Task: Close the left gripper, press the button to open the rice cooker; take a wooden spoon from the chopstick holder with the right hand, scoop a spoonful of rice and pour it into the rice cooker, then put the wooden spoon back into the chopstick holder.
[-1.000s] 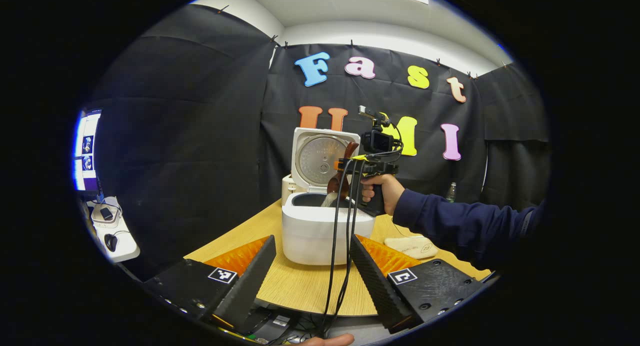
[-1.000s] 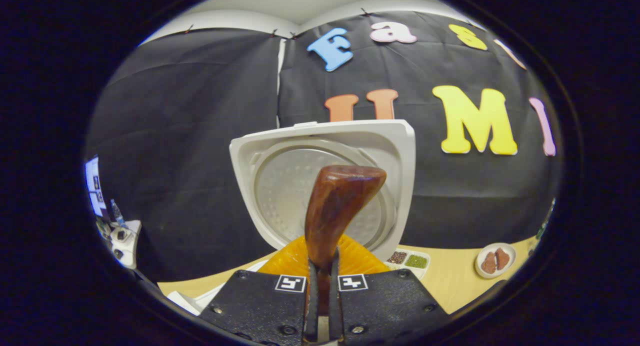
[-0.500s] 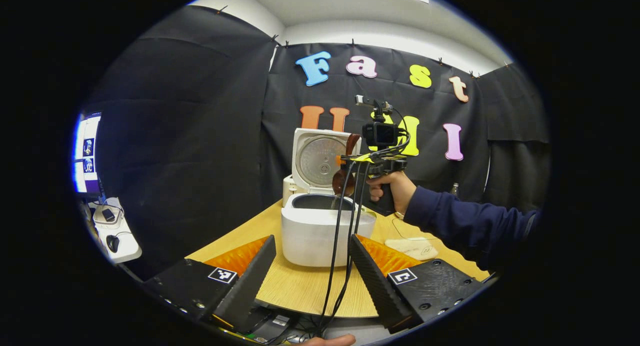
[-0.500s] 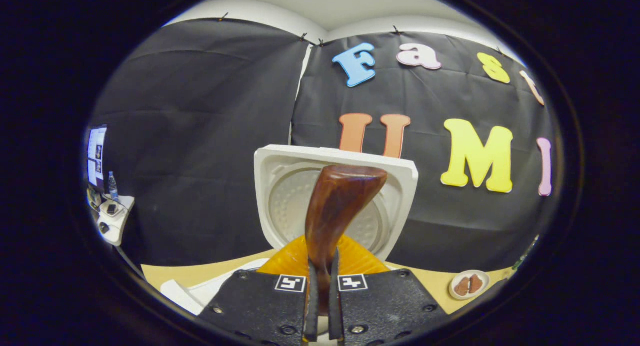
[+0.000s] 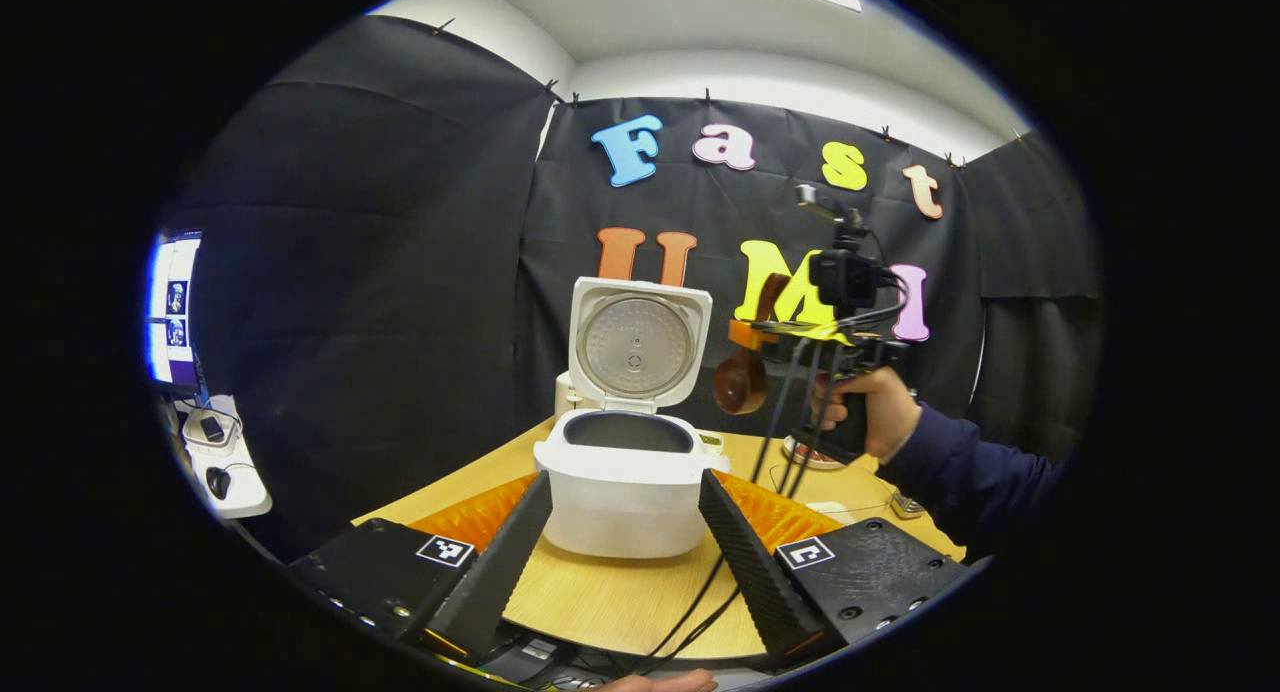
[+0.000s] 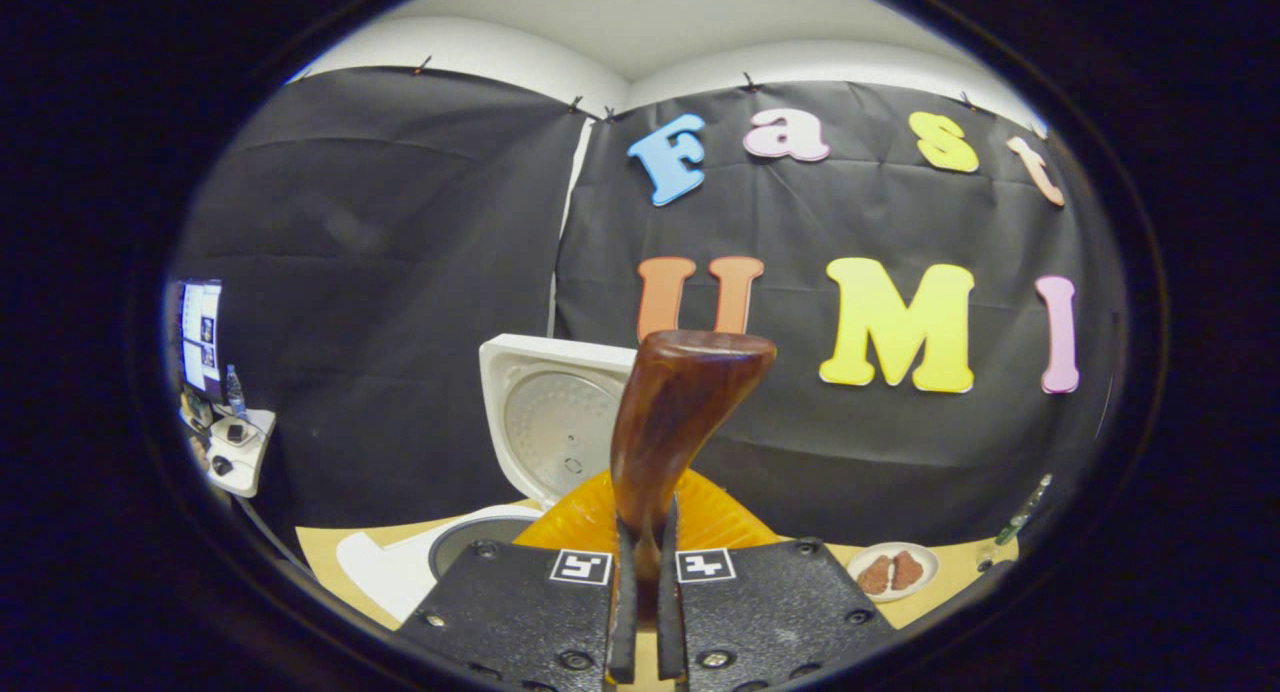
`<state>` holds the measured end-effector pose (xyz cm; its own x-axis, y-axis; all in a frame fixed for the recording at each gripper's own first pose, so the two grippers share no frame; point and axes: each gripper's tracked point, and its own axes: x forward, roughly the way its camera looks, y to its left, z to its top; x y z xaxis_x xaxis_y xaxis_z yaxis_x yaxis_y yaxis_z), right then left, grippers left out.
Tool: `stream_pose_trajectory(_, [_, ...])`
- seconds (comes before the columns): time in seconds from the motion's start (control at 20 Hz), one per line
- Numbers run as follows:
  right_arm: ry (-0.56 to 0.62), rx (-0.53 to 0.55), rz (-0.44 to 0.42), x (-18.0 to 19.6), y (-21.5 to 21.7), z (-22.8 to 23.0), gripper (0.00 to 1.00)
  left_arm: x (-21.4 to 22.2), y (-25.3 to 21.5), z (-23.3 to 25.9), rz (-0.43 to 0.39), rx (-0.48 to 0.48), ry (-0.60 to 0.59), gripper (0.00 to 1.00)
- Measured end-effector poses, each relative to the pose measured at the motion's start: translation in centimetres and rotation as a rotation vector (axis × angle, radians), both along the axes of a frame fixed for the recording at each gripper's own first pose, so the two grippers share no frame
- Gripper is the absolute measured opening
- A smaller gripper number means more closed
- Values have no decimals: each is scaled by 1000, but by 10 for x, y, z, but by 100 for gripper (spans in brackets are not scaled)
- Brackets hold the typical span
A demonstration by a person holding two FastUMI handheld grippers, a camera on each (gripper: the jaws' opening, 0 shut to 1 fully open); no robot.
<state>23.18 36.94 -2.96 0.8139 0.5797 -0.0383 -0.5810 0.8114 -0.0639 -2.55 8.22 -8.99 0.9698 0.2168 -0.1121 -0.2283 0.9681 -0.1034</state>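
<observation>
The white rice cooker (image 5: pixel 625 487) stands on the wooden table (image 5: pixel 620 597) with its lid (image 5: pixel 637 342) raised upright and the dark pot showing. My left gripper (image 5: pixel 625 562) is open, low at the table's near edge, its fingers (image 5: pixel 495 572) on either side of the cooker's base and apart from it. In the left gripper view a hand (image 5: pixel 868 412) holds my right gripper (image 5: pixel 775 334) in the air to the right of the lid. It is shut on the wooden spoon (image 5: pixel 742 384), whose bowl hangs down beside the cooker. In the right gripper view the wooden spoon (image 6: pixel 675 417) rises from my right gripper (image 6: pixel 640 597), with the cooker lid (image 6: pixel 545 422) behind it on the left.
Black cables (image 5: pixel 785 412) hang from the right gripper down across the table. A small plate (image 6: pixel 893 570) with brown pieces lies at the table's right and a bottle (image 6: pixel 1030 500) stands past it. A white side table (image 5: pixel 225 467) and a monitor (image 5: pixel 168 307) are far left.
The right gripper has carried the spoon from above the cooker's pot, where rice was pouring off it, out to the right. The left gripper has hardly moved.
</observation>
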Motion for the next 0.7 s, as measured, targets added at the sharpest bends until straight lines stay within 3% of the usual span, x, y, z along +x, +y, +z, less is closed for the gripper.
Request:
stream_pose_trajectory(0.3, [-8, 49, -116, -3, -126, 14, 10, 35, -11, 10, -8, 30, -7, 94])
stream_pose_trajectory(0.7, [19, 76, -318, -3, -279, -11, 11, 83, -43, 28, -51, 49, -43, 94])
